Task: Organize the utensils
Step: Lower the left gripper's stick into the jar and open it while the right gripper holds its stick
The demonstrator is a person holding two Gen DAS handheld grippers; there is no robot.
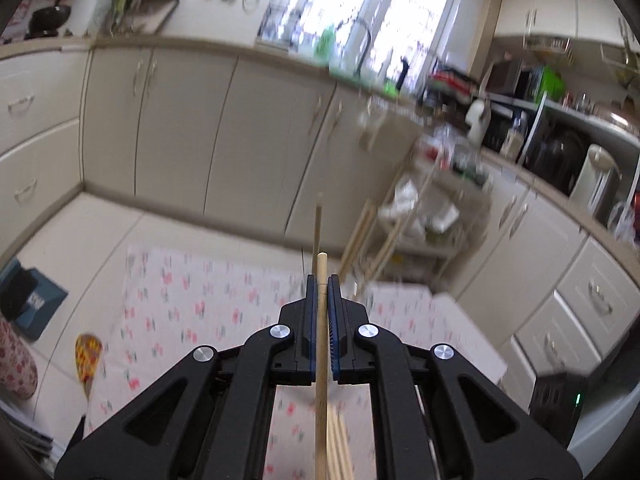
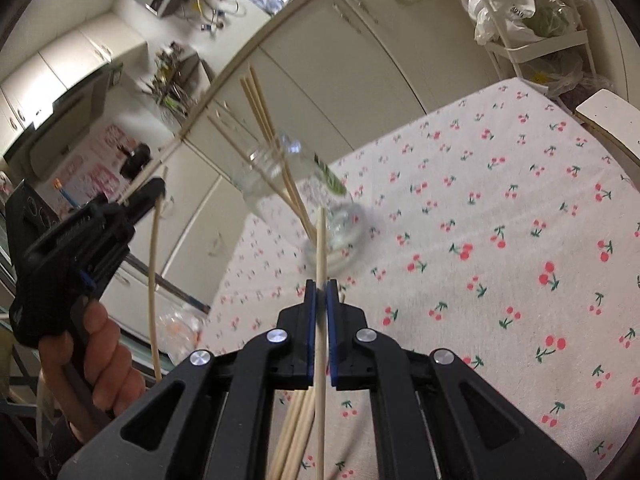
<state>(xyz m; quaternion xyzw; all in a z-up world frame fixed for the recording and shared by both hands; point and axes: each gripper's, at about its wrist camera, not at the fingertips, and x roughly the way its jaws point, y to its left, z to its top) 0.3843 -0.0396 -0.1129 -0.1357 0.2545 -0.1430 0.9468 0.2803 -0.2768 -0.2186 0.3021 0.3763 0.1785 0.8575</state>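
My left gripper (image 1: pixel 322 280) is shut on one wooden chopstick (image 1: pixel 321 344) that runs lengthwise between its pads. In the right wrist view the left gripper (image 2: pixel 157 189) is raised at the left in a person's hand (image 2: pixel 96 360), its chopstick (image 2: pixel 154 280) hanging down. My right gripper (image 2: pixel 320 283) is shut on another chopstick (image 2: pixel 320 248), pointing toward a clear glass jar (image 2: pixel 316 204) with several chopsticks (image 2: pixel 260 112) in it. The jar stands on the cherry-print tablecloth (image 2: pixel 500 240). More loose chopsticks (image 2: pixel 296 432) lie below the right gripper.
A patterned spatula (image 1: pixel 88 354) lies at the cloth's left edge, near a blue box (image 1: pixel 32 304). A white rack with plastic bags (image 2: pixel 532 20) stands beyond the table's far right corner. Cream cabinets (image 1: pixel 180 128) line the room. A blurred clear container (image 2: pixel 180 332) sits near the table's left edge.
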